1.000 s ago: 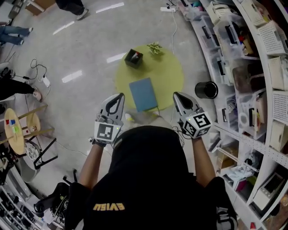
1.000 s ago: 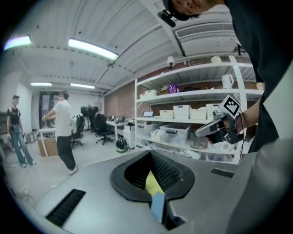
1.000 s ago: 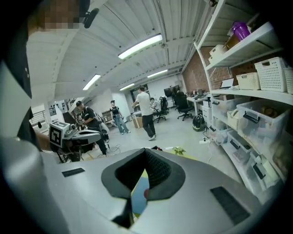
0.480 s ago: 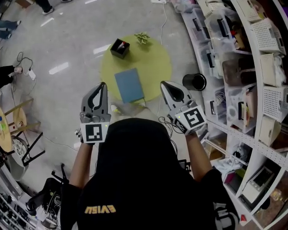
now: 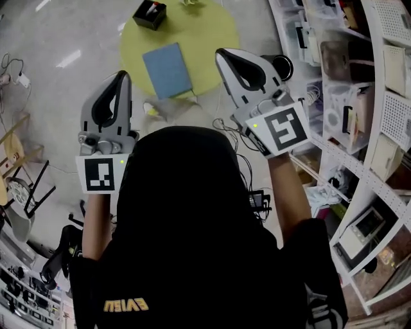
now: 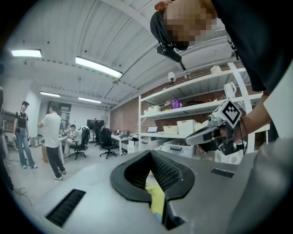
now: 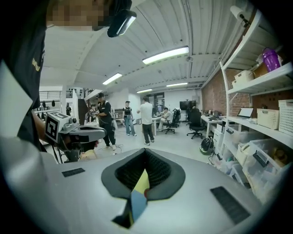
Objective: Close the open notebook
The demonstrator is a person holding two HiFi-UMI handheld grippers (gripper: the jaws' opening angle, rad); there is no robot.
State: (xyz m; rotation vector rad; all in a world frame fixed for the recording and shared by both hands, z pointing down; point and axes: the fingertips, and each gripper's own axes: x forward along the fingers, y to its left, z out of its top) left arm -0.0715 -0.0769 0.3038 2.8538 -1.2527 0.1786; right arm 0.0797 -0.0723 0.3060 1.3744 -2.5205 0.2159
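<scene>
Head view: seeing the blue notebook (image 5: 167,69) lying closed on the green mat (image 5: 215,35). Holding left gripper (image 5: 122,77) and right gripper (image 5: 222,54) aloft, jaws pressed together, empty. Likely handling light, stiff-covered; pinching its free cover edge.

floor (image 5: 58,90): glossy grey | shelves (image 6: 197,108): white, right | wall (image 7: 215,96): possibly brick

Green round mat (image 5: 215,38) (perhaps table); black box (image 5: 149,14) at edge; shelves (image 5: 379,96) right.
</scene>
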